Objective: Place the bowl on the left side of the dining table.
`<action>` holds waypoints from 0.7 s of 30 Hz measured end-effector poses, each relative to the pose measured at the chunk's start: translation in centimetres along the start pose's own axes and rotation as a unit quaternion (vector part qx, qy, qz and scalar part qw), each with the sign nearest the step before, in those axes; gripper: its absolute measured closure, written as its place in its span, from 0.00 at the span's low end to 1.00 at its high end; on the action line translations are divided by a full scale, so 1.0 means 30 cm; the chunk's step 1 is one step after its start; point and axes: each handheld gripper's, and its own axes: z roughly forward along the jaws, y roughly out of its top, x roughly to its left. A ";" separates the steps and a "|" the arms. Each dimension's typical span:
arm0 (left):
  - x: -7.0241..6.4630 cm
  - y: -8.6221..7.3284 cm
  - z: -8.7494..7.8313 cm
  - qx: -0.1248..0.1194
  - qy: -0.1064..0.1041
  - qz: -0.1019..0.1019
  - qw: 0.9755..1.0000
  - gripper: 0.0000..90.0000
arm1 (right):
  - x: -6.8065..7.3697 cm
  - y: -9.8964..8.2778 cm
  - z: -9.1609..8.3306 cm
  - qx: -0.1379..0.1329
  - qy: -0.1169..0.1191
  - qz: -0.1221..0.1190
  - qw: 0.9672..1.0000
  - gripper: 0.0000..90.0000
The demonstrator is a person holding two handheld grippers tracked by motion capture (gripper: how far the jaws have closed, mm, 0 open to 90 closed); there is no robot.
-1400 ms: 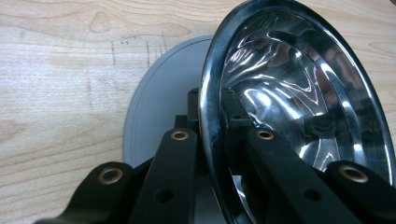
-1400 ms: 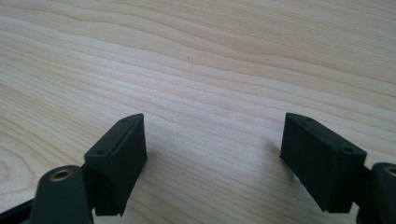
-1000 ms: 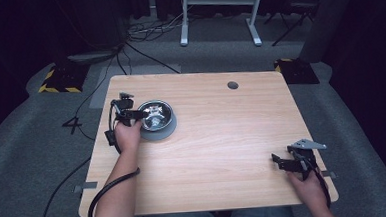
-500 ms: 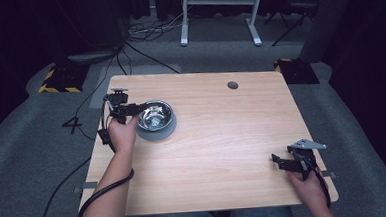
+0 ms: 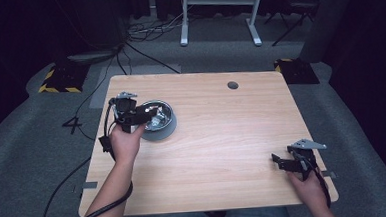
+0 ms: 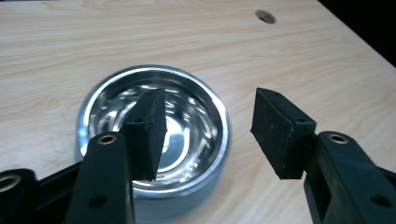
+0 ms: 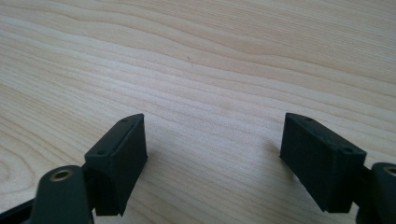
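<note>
A person sits at a pale wooden bench [image 5: 222, 137], holding a pair of black tongs in each hand.

The left tongs [image 5: 148, 113] hang over a round, shiny metal bowl [image 5: 166, 124] that stands on the left half of the bench, toward the far side. From above, the tips of the tongs overlap the bowl's left rim. In the left gripper view the bowl [image 6: 187, 140] lies below and behind the left tongs [image 6: 208, 133], upright, and nothing can be made out inside it. One pad [image 6: 149, 133] shows in front of the bowl's middle and the other pad stands off to the side over bare wood. The jaws are apart and have just been opening; nothing sits between them and neither pad presses on the bowl.

The right tongs [image 5: 280, 162] rest low at the near right corner of the bench, well apart from the bowl. In the right gripper view the right tongs [image 7: 212, 163] gape wide over bare wood grain, gripping nothing.

A small dark round hole [image 5: 233, 85] sits in the bench near its far edge. Beyond the bench is grey carpet, with cables and the white legs of a stand.
</note>
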 end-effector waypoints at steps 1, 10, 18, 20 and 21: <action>-0.012 -0.003 -0.008 0.002 -0.003 0.002 1.000 0.49 | 0.000 0.000 0.000 0.000 0.000 0.000 1.000 0.25; -0.101 -0.037 -0.105 0.013 -0.009 0.052 0.999 0.48 | 0.000 0.000 0.000 0.000 0.000 0.001 1.000 0.25; -0.142 -0.076 -0.170 0.035 -0.007 0.057 0.998 0.47 | 0.000 0.000 0.000 0.000 0.001 0.001 1.000 0.25; -0.152 -0.094 -0.186 0.042 -0.010 0.058 0.997 0.46 | -0.001 0.000 0.000 0.000 0.001 0.000 1.000 0.26; -0.160 -0.108 -0.197 0.043 -0.012 0.058 0.997 0.46 | -0.001 0.000 0.000 0.000 0.001 0.000 1.000 0.26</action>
